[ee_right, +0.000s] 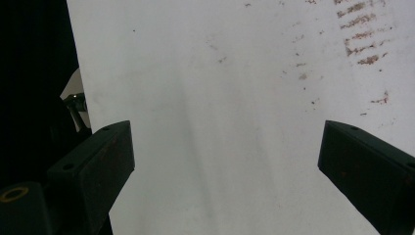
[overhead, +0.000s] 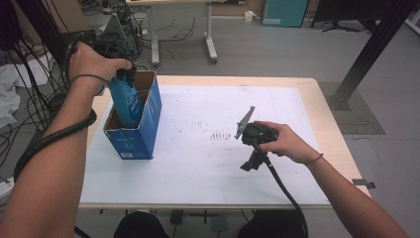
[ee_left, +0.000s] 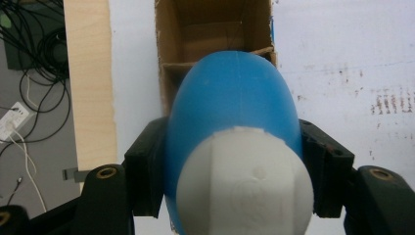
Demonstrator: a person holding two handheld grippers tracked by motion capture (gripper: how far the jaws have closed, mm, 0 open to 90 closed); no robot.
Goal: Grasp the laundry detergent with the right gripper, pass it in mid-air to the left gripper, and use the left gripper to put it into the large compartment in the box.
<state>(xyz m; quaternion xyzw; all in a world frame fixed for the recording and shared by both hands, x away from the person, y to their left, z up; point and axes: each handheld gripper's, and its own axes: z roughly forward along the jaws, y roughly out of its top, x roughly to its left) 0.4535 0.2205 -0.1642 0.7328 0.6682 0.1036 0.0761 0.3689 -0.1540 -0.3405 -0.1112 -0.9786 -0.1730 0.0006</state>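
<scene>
A blue bottle with a label stands upright, its lower part inside an open blue cardboard box at the table's left side. My left gripper is shut on the bottle's upper part, held from above by a hand. In the left gripper view the bottle and its white cap sit between the jaws of the left gripper, above the brown, divided inside of the box. My right gripper points down at mid-table. Its jaws stand wide open over the bare sheet in the right gripper view.
A white sheet with small brown stains covers the wooden table. Cables lie on the floor to the left. Desk legs stand beyond the table, and a black frame post stands at the far right.
</scene>
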